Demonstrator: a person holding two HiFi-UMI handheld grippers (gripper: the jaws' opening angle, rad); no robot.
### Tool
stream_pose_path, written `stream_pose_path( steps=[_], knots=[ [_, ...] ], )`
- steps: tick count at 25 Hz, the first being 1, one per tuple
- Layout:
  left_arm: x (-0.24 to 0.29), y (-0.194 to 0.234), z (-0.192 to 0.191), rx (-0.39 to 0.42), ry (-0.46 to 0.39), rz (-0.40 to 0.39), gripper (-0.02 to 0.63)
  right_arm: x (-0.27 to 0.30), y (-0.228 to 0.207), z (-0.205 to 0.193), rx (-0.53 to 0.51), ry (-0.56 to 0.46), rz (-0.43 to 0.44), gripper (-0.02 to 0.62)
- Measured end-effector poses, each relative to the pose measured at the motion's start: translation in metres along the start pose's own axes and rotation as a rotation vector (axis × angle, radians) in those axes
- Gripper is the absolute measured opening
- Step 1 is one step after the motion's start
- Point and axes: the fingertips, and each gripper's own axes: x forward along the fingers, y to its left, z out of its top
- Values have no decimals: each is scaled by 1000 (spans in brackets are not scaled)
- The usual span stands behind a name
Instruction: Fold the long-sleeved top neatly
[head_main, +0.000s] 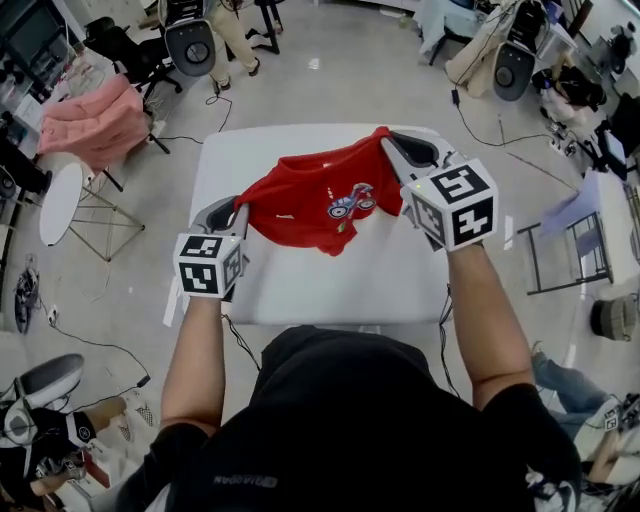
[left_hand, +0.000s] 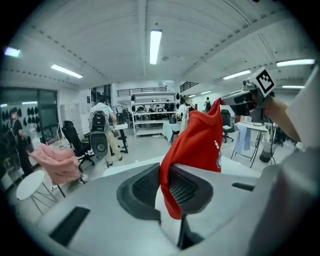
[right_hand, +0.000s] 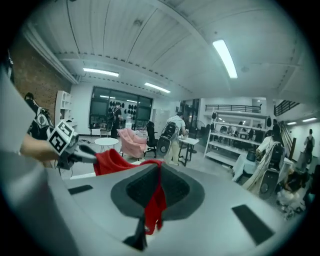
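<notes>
Red top (head_main: 318, 205) is held over the white table (head_main: 330, 285), stretched between both tongs.

- Left gripper (head_main: 232, 215): jaws pinched together on the top's near-left corner, with cloth bunched between the pads and poking out below them.
- Right gripper (head_main: 395, 150): jaws clamped on the far-right corner, a red fold hanging down through them.
- Long axis runs from near left to far right in the head view, rising toward the right gripper. The printed side (a small blue-and-white vehicle graphic) faces up. The loose lower edge sags toward the tabletop; contact cannot be told.
- In the way: the right gripper's marker cube (head_main: 457, 207) hides part of the table's right side, and the person's torso covers its near edge.
- Around: pink cloth (head_main: 95, 120) heaped at far left, a round white side table (head_main: 60, 200) beside it, an office chair (head_main: 125, 50) behind, a person (head_main: 235, 40) standing beyond the table, a metal rack (head_main: 570, 240) at right, and cables (head_main: 90, 345) on the floor.
</notes>
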Motion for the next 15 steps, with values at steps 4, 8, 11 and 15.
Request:
stream_pose_path(
  steps=[4,8,11,15],
  knots=[
    [-24,26,19,2,-45,64,37,12,30,-46,10,49,121,21],
    [-33,38,21,-43,-52,47,37,37,61,-81,1,96,237,26],
    [-34,43,3,-32,-19,85,37,44,77,-106,-43,134,319,66],
    [-33,49,-15,-45,23,107,37,36,70,-131,-38,161,339,97]
  ],
)
